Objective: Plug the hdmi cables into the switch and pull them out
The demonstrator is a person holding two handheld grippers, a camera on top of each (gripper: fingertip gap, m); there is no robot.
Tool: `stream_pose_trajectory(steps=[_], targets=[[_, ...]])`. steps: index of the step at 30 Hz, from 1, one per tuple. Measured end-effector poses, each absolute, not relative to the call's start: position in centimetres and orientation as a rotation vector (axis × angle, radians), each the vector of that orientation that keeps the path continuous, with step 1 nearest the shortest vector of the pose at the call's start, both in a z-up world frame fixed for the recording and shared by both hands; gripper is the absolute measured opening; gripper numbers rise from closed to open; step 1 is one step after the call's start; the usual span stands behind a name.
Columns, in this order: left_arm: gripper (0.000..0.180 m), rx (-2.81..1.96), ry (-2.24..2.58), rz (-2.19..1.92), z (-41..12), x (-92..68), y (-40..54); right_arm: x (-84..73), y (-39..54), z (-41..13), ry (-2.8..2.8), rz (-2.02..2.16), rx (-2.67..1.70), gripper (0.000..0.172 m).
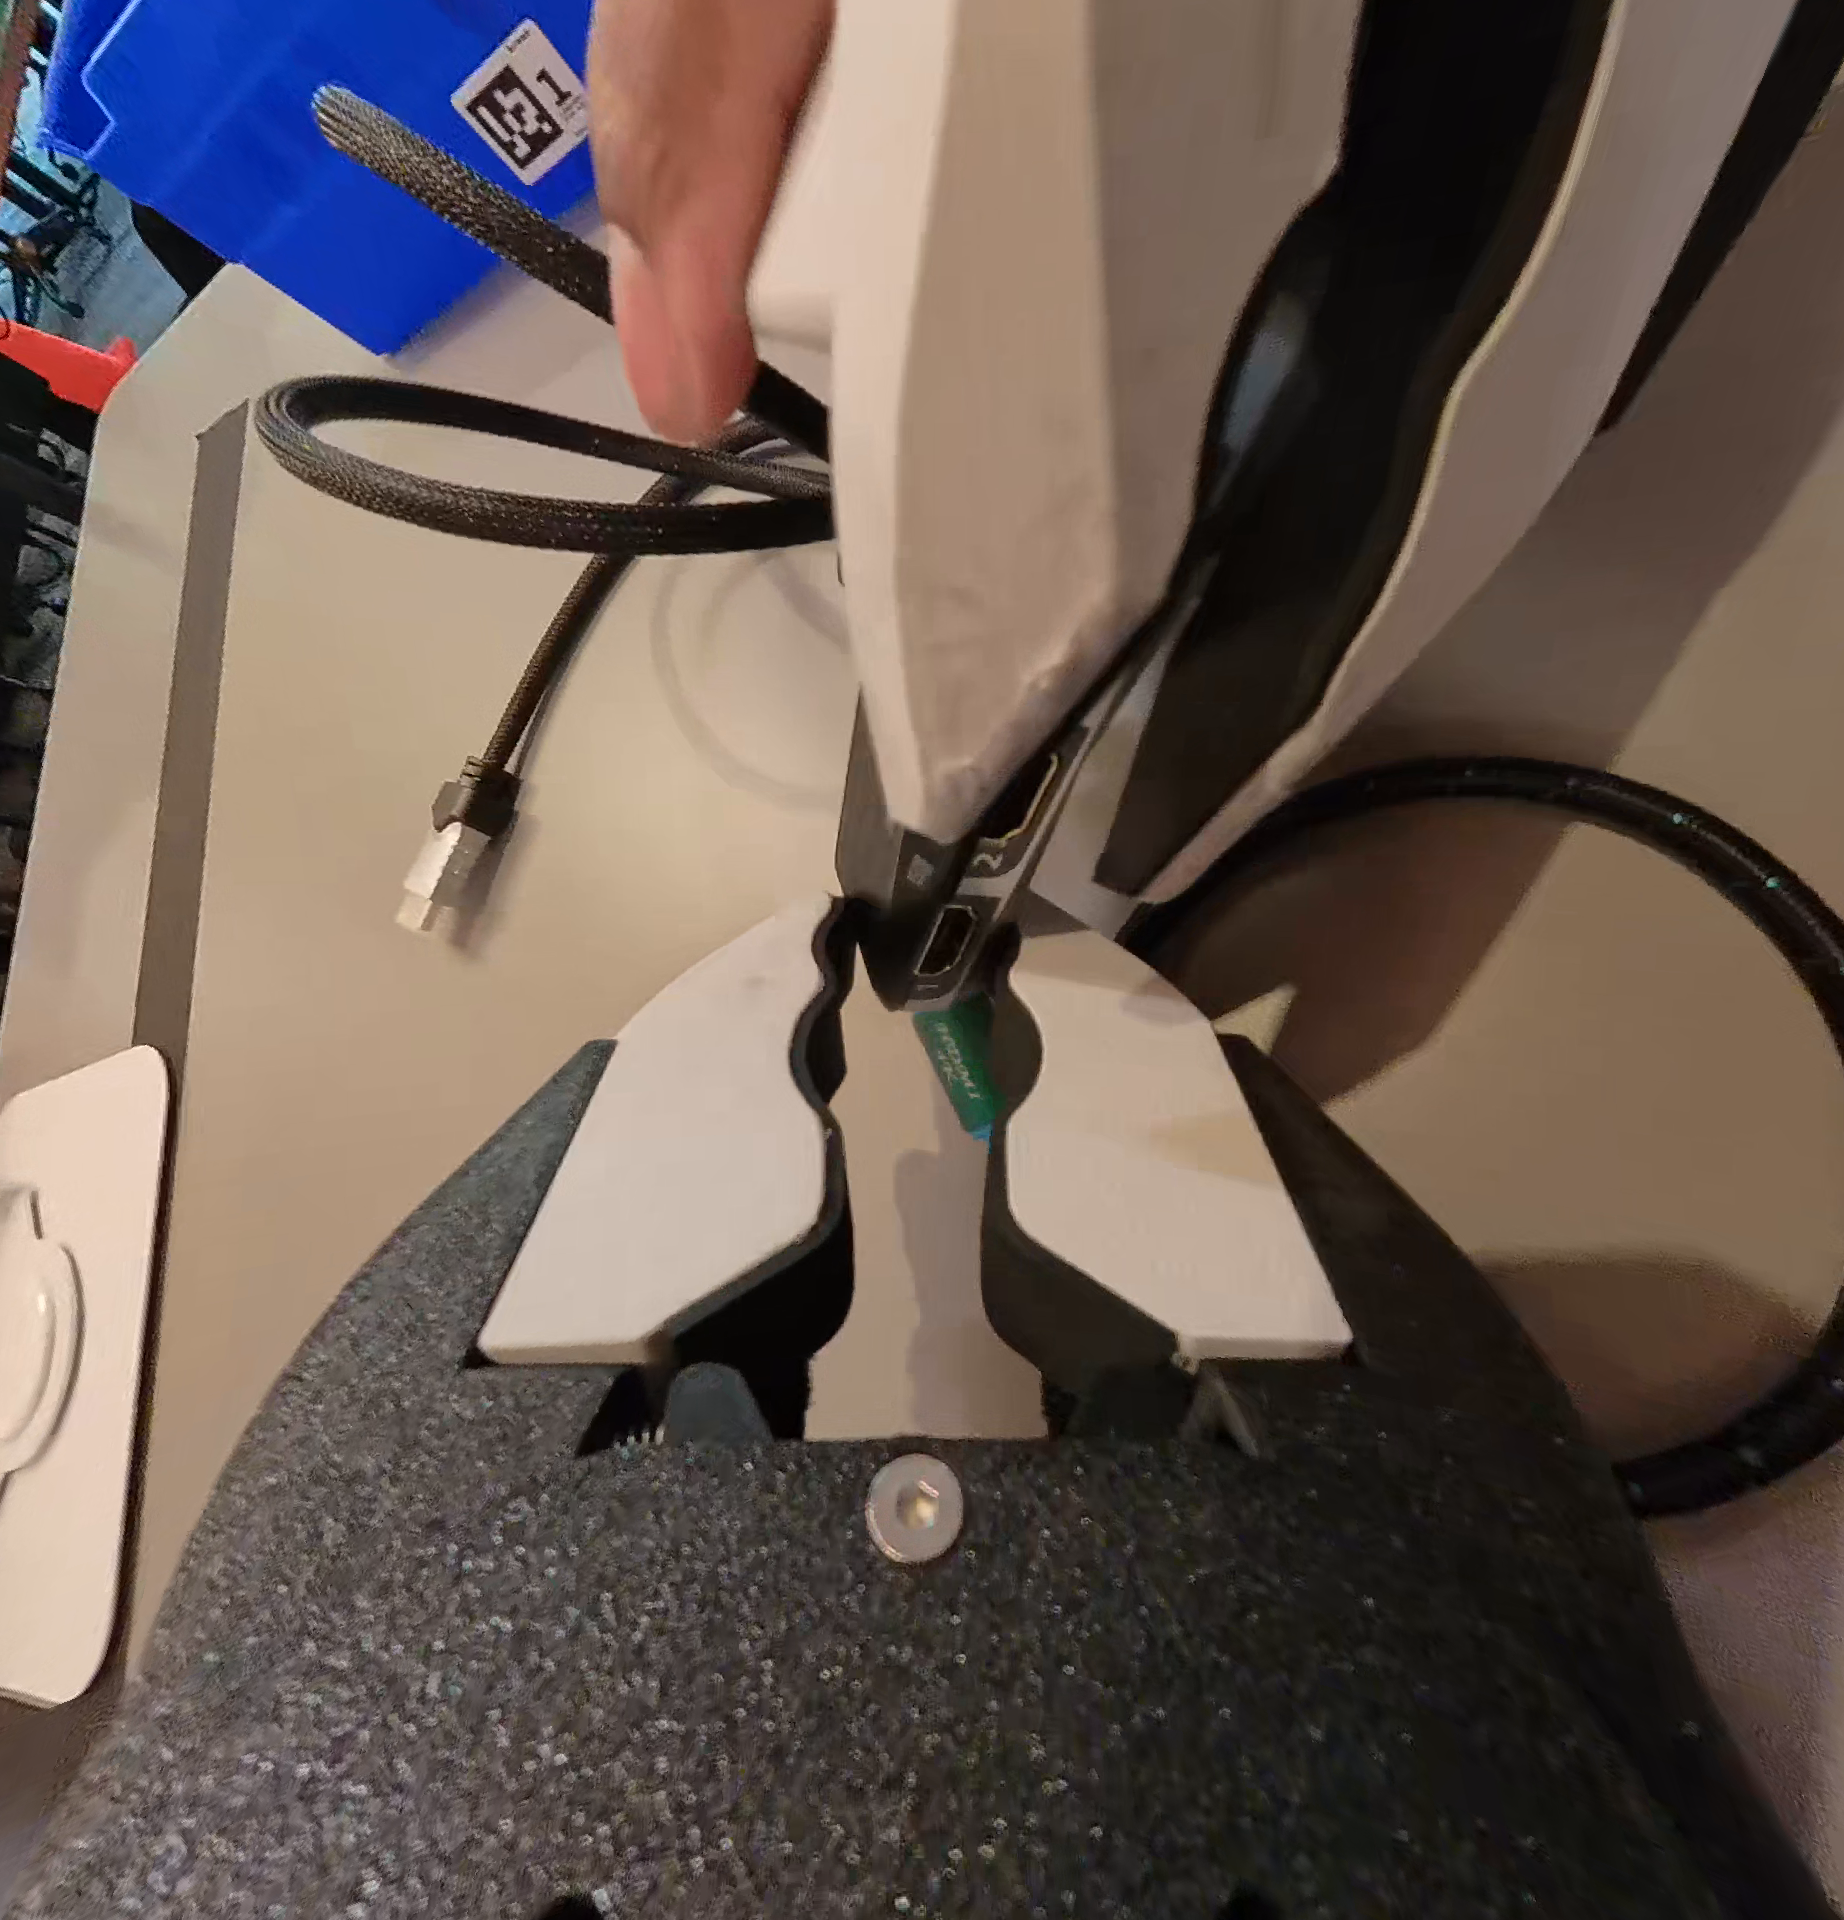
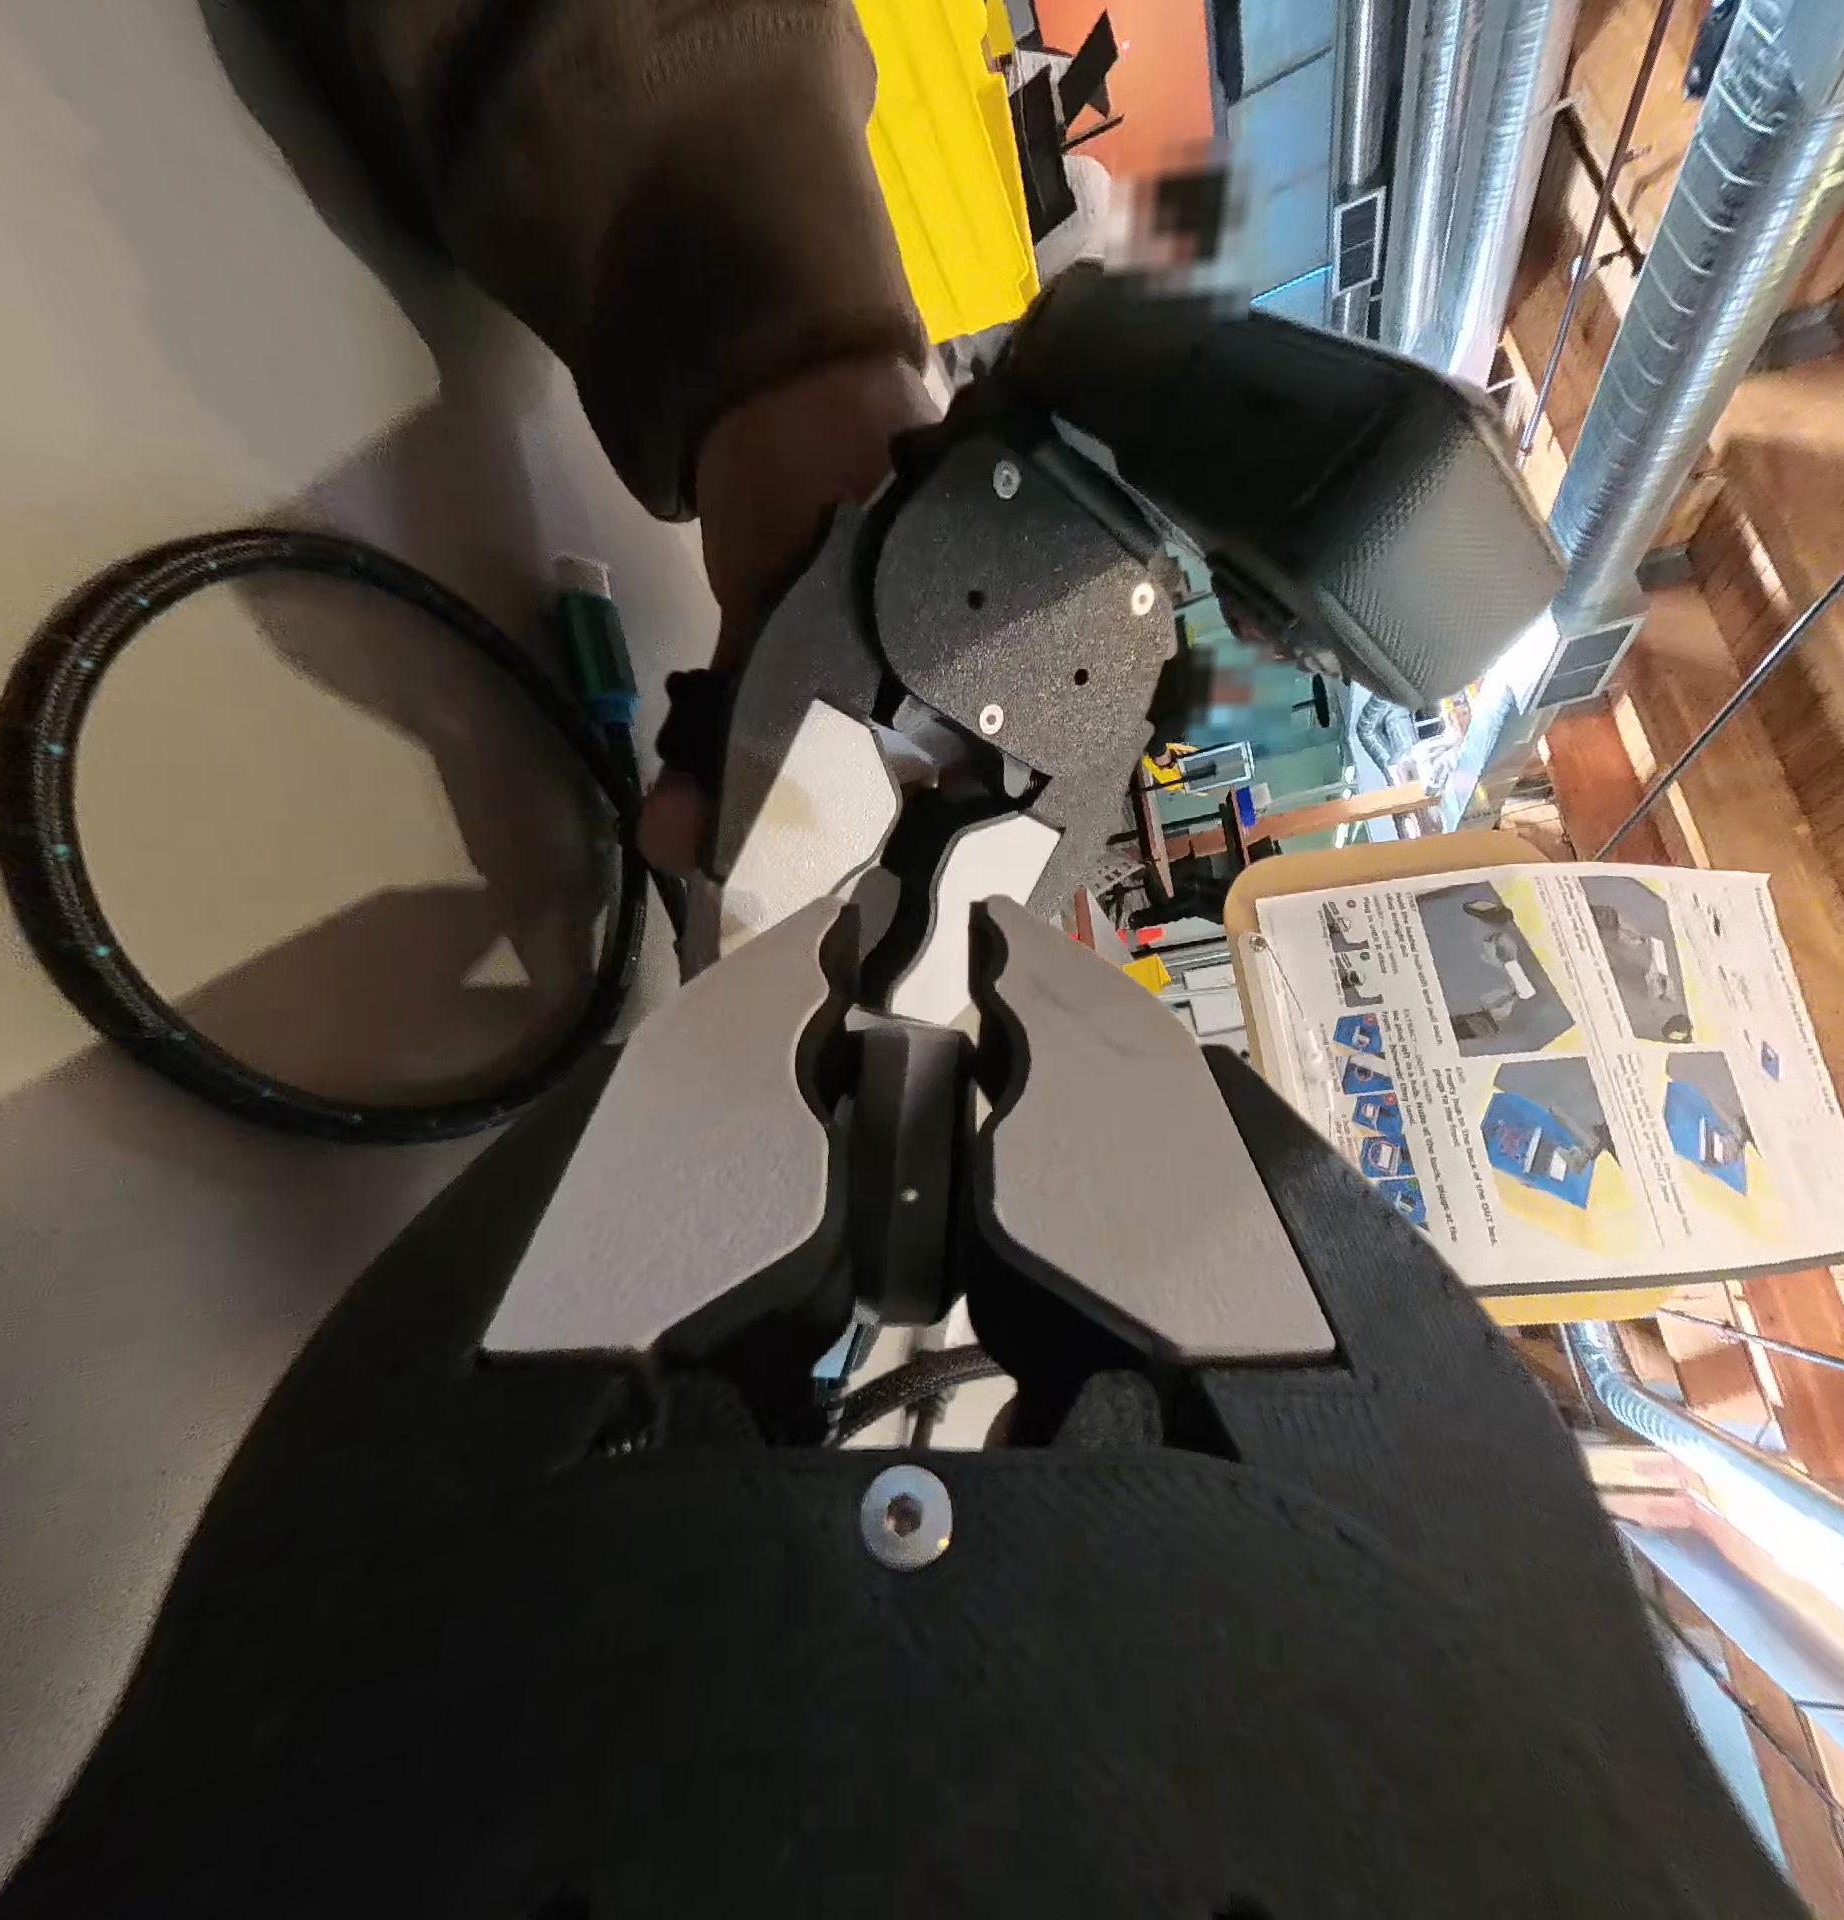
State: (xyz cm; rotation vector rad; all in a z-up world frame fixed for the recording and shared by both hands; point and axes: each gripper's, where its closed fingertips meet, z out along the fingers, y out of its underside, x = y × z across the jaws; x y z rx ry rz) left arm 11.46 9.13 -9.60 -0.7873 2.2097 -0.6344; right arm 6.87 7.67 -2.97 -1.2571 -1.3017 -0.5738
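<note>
My right gripper [image 2: 913, 935] is shut on a dark grey hub [image 2: 902, 1143] and holds it above the table. In the left wrist view it comes down from above [image 1: 1043, 831] with the hub [image 1: 897, 883] between its white fingers, empty ports facing out. My left gripper [image 1: 923, 935] has closed its pads on the hub's lower end, one on each side. It also shows in the right wrist view [image 2: 902, 862], meeting the hub's tip. A green plug [image 1: 954, 1070] lies on the table under my left fingers, unheld. Its black speckled cable [image 1: 1780, 1039] loops to the right.
A black braided cable with a silver plug [image 1: 450, 862] lies loose on the grey table [image 1: 378, 675]. A blue bin [image 1: 274, 156] stands at the back left and a white card with a clear piece [image 1: 56, 1351] at the left edge. A printed sheet [image 2: 1572, 1070] is at the right. My hands' fingertips stand some 8 cm from each other.
</note>
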Motion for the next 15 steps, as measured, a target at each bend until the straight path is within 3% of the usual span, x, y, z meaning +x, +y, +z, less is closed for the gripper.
stream_pose_trajectory(steps=[4, 8, 15], targets=[[0.022, -0.813, 2.191, -0.64, -9.4, 11.4, 9.5, 8.3, 8.2, -3.0, -1.264, -0.607, -1.359, 0.03], [0.021, -0.819, 2.182, -0.663, -9.4, 11.5, 9.6, 10.5, 8.3, -3.1, -1.235, -0.623, -1.522, 0.06], [0.021, -0.801, 2.149, -0.674, -8.8, 11.7, 9.3, 12.9, 8.4, -5.2, -1.255, -0.641, -1.645, 0.056]])
